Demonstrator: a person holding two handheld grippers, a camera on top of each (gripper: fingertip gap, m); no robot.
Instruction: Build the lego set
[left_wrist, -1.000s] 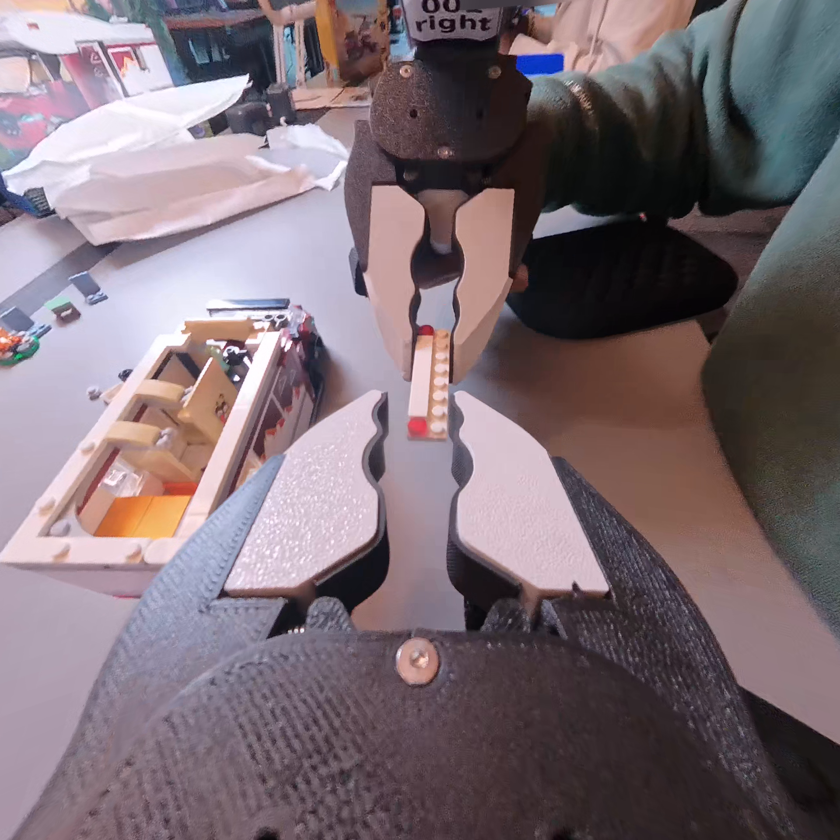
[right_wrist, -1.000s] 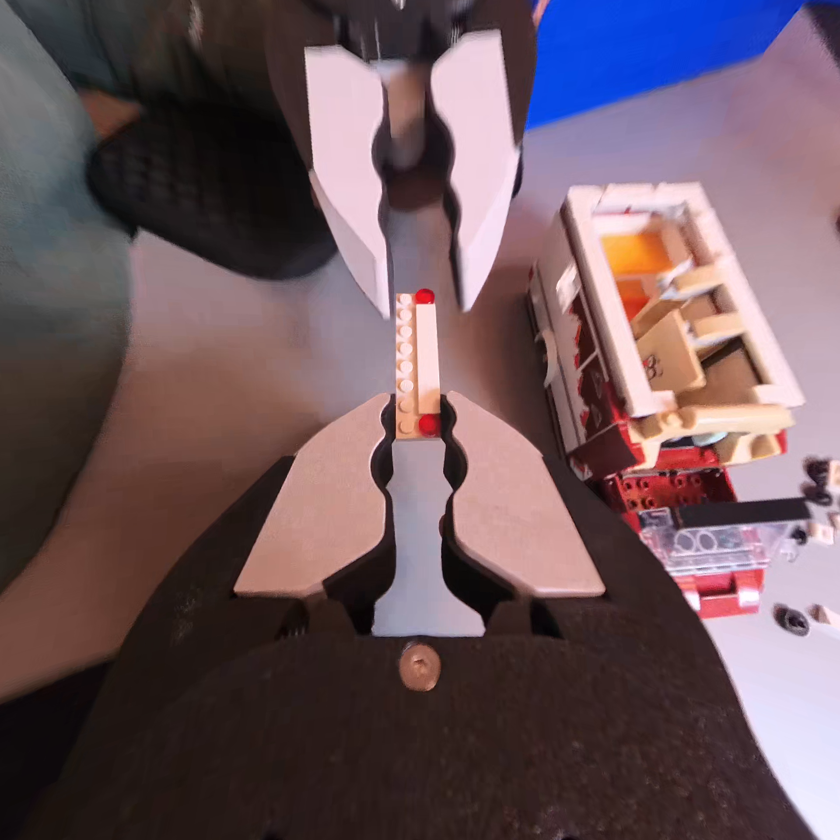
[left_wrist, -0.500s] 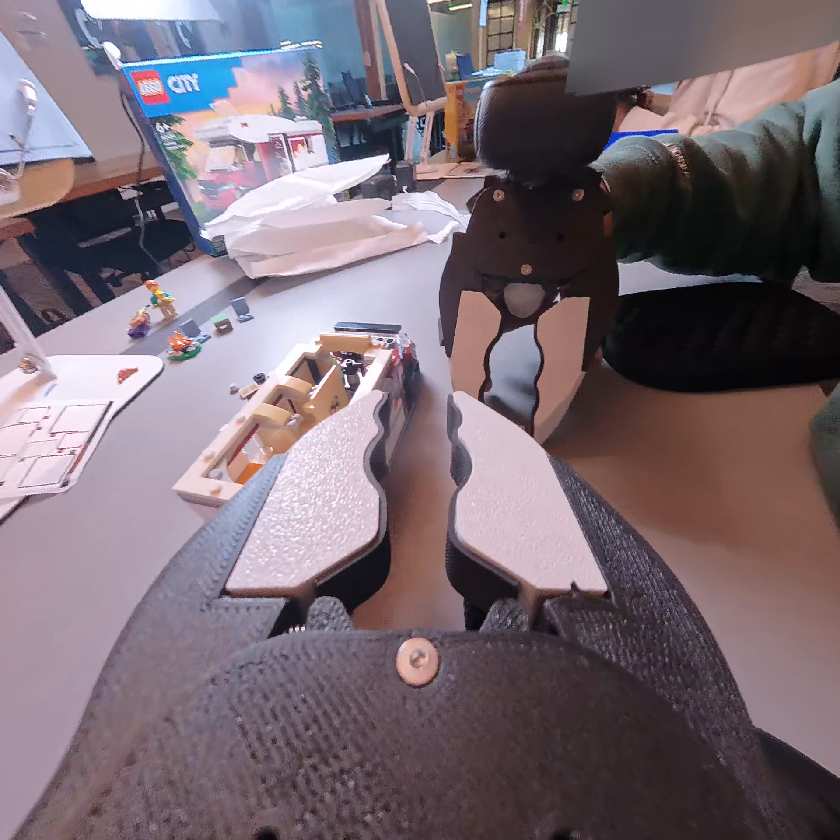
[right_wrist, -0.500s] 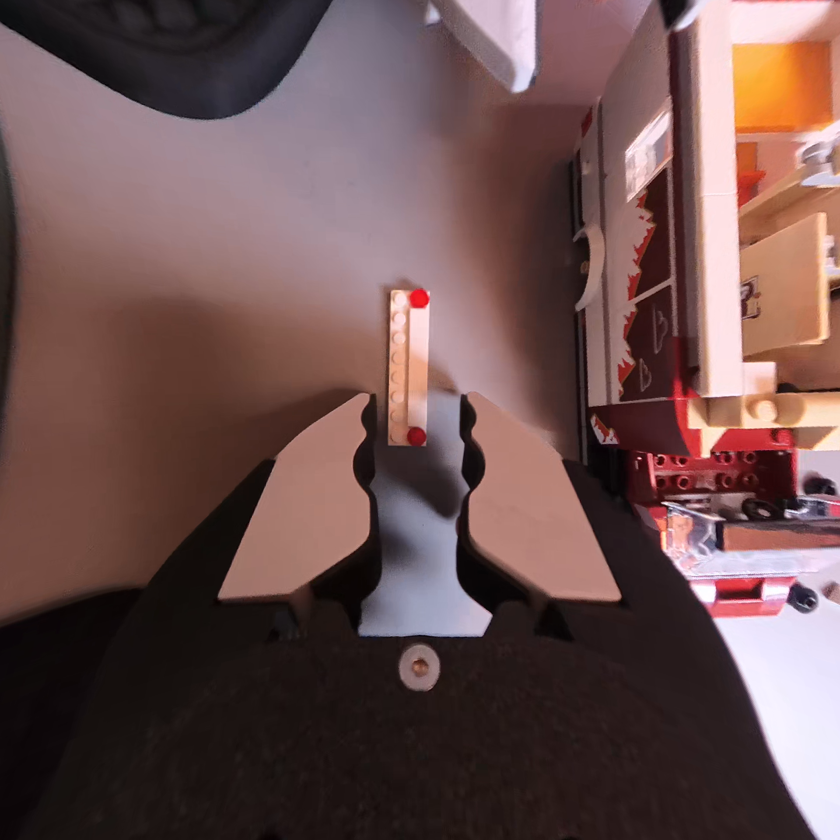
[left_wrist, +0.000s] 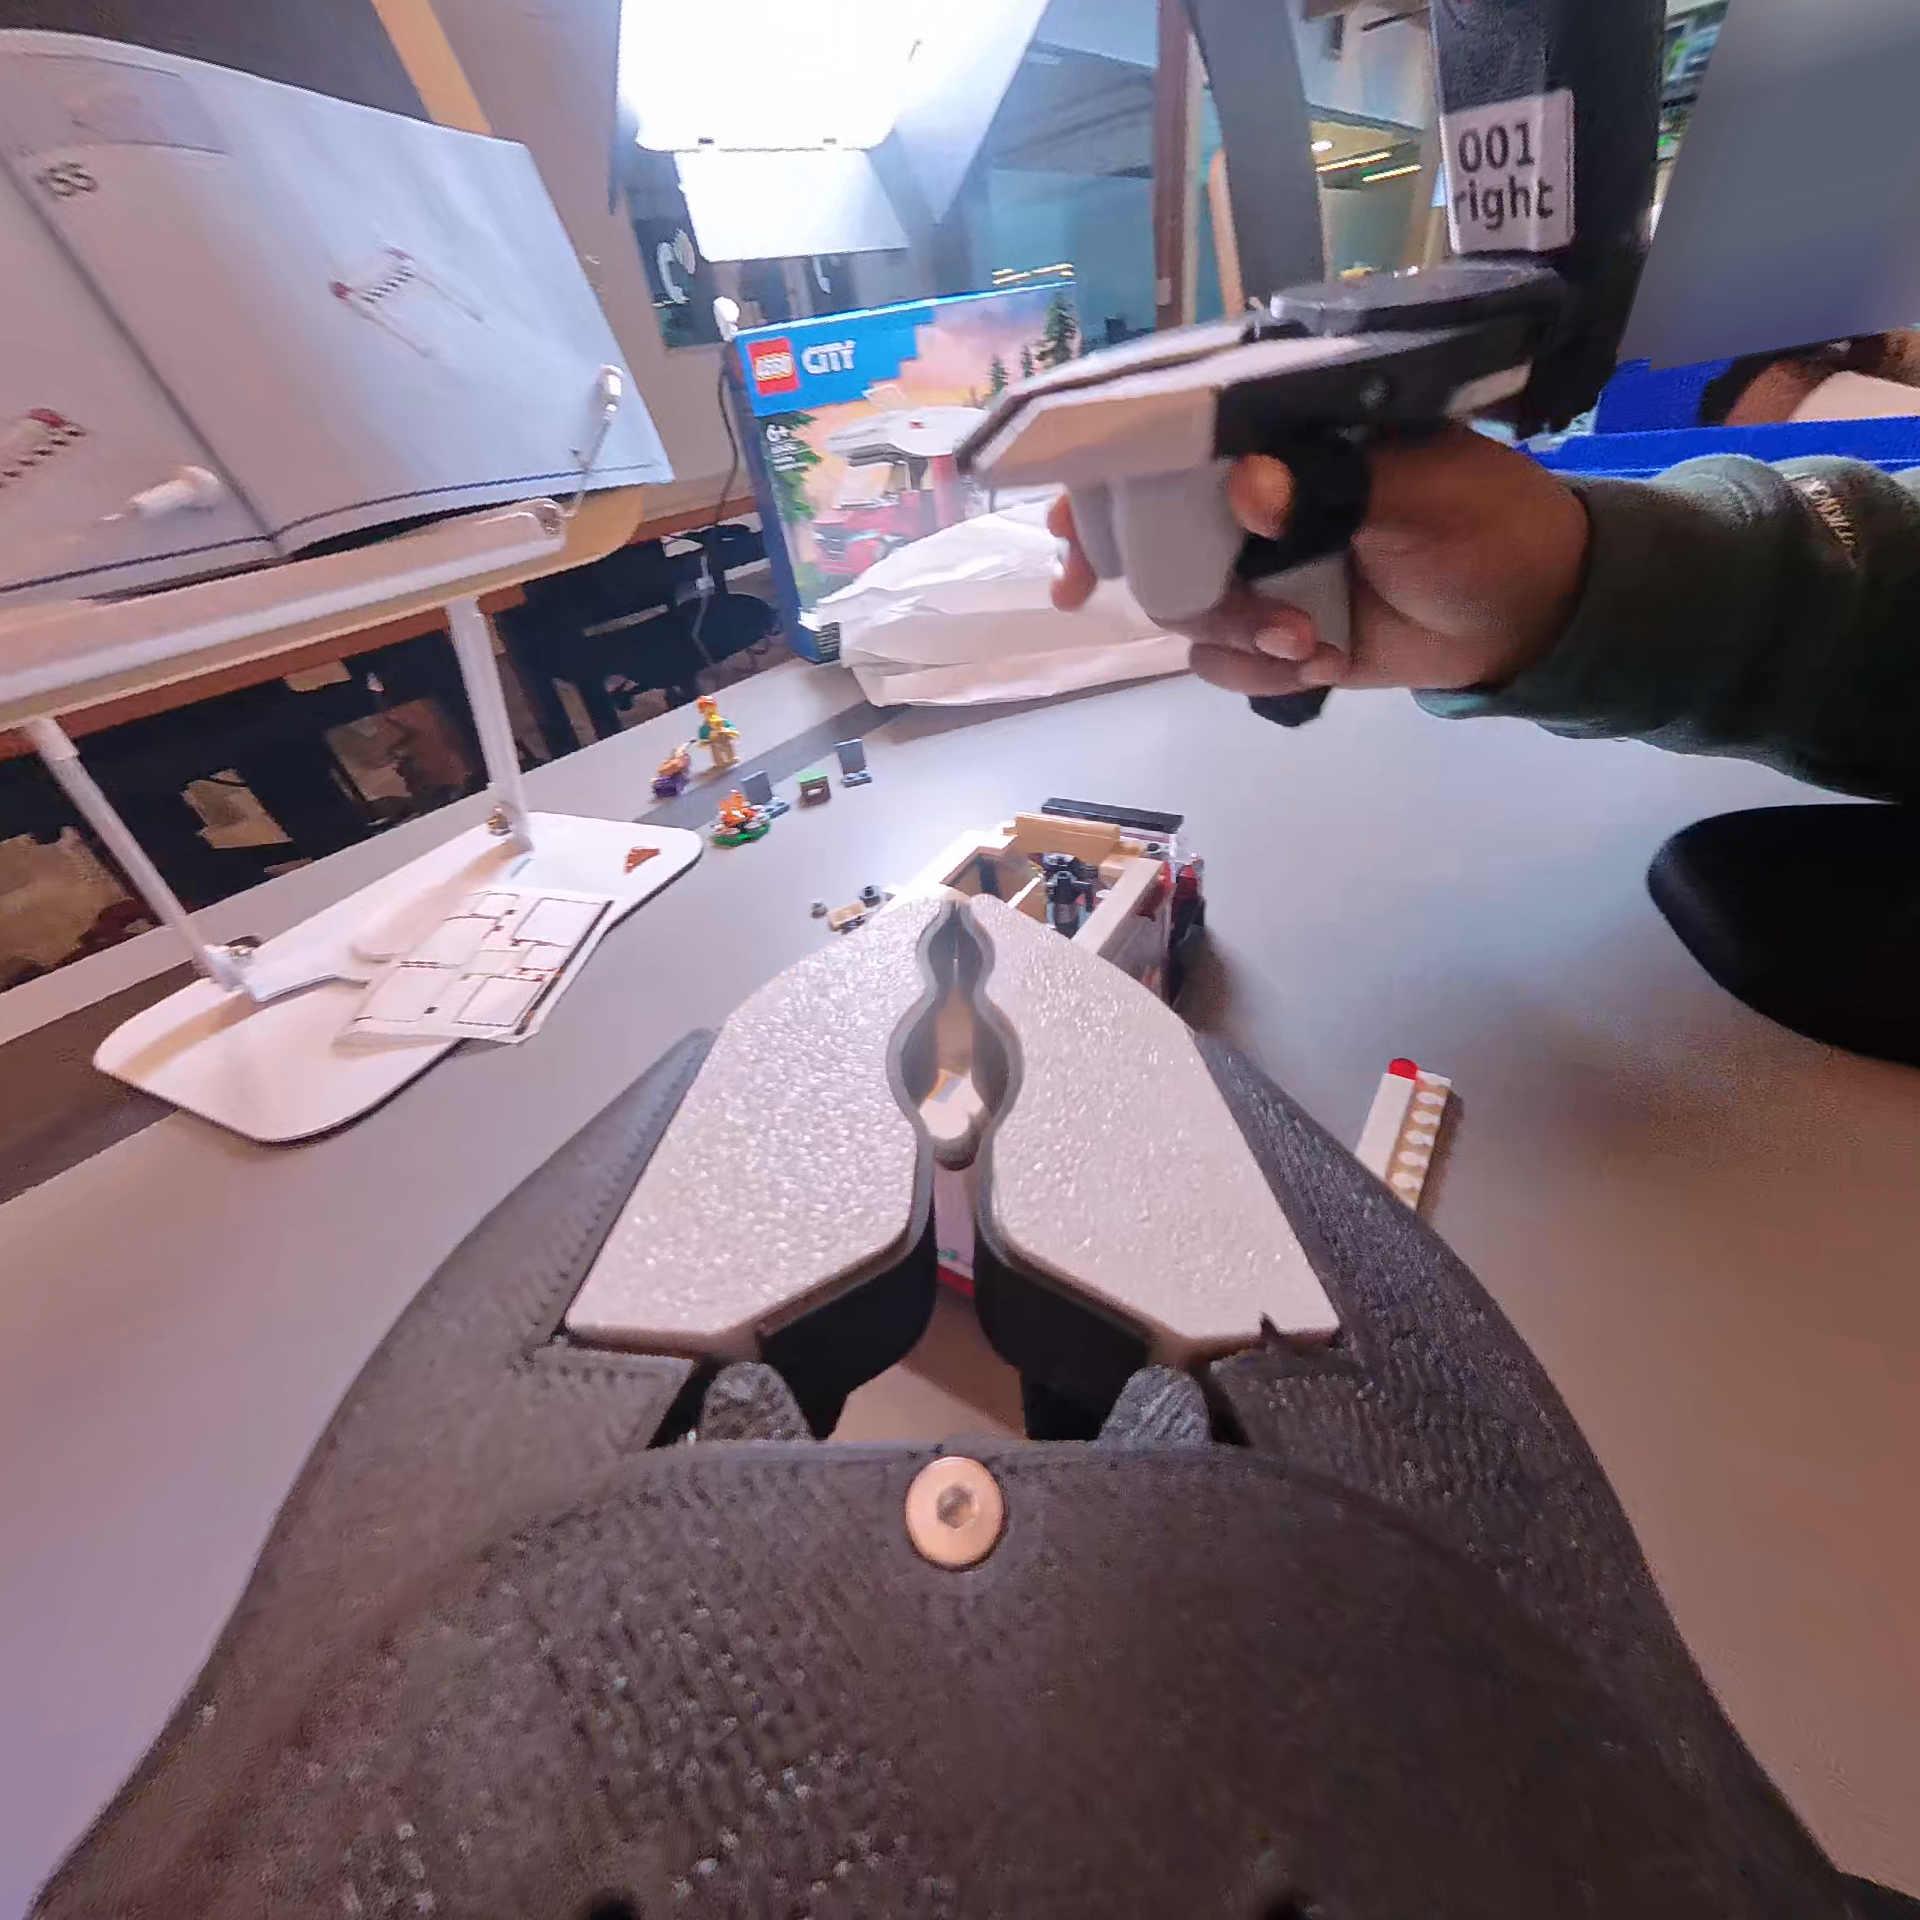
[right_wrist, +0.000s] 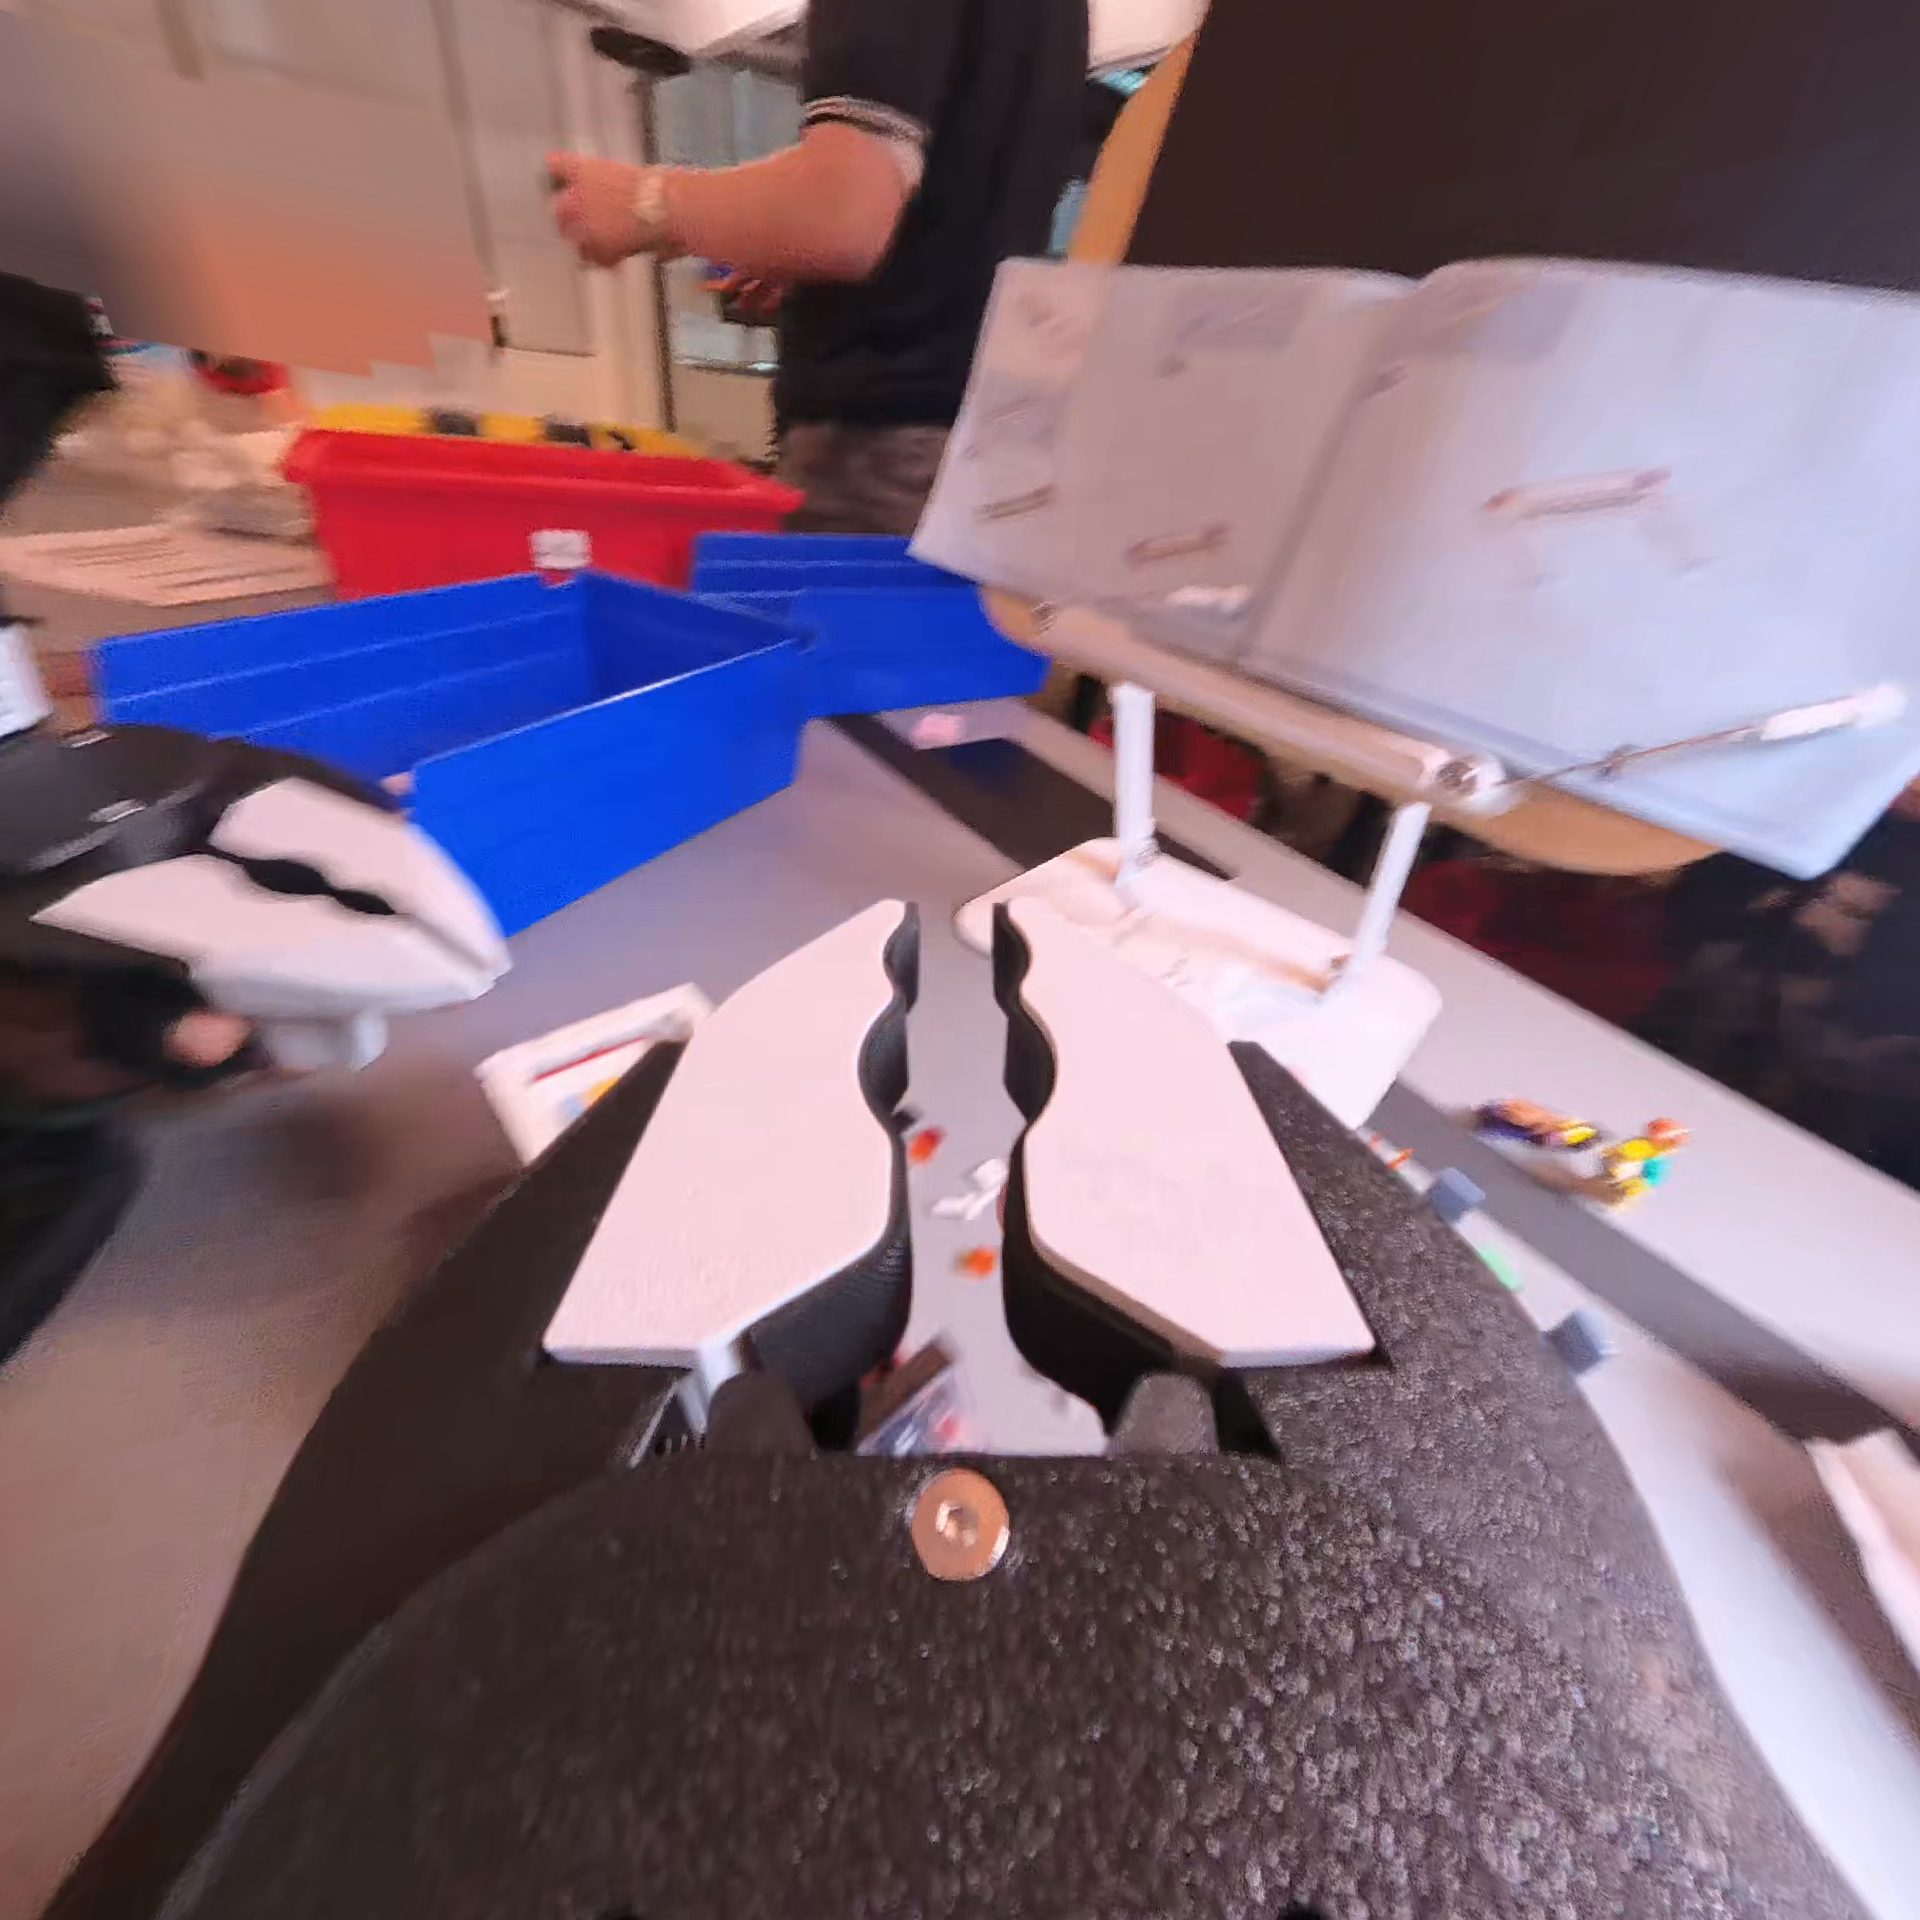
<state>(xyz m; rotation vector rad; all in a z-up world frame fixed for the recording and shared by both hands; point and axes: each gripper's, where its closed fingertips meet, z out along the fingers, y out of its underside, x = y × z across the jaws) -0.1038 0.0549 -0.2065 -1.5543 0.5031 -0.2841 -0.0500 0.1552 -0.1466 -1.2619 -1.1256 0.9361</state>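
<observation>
The left gripper (left_wrist: 954, 920) is held low over the grey table (left_wrist: 1455, 935), its 2 fingertips brought together at the front with nothing caught between them; a partly built brick camper (left_wrist: 1101, 883), white-walled with tan and dark red parts, is seen just beyond and partly hidden behind the fingers; a small white brick strip (left_wrist: 1405, 1132) with a red stud at its far end is left lying flat on the table just right of the left gripper, touched by neither tool.

The right gripper (right_wrist: 951, 914) is raised well clear of the table; its fingers are kept slightly apart, a narrow gap showing from root to tip, and nothing is gripped; from the left wrist view it is seen held level in a hand (left_wrist: 1382, 582) with a green sleeve.

An open instruction booklet (left_wrist: 260, 343) is propped on a white stand (left_wrist: 312, 1039), with a sticker sheet (left_wrist: 468, 966) laid on its base; small figures (left_wrist: 717, 727) and loose pieces are scattered beyond; a set box (left_wrist: 883, 416) and white paper bags (left_wrist: 966, 603) are placed farther back; blue bins (right_wrist: 520, 686) and a red bin (right_wrist: 499, 499) are spotted from the right wrist view, a person (right_wrist: 831, 208) standing behind them.
</observation>
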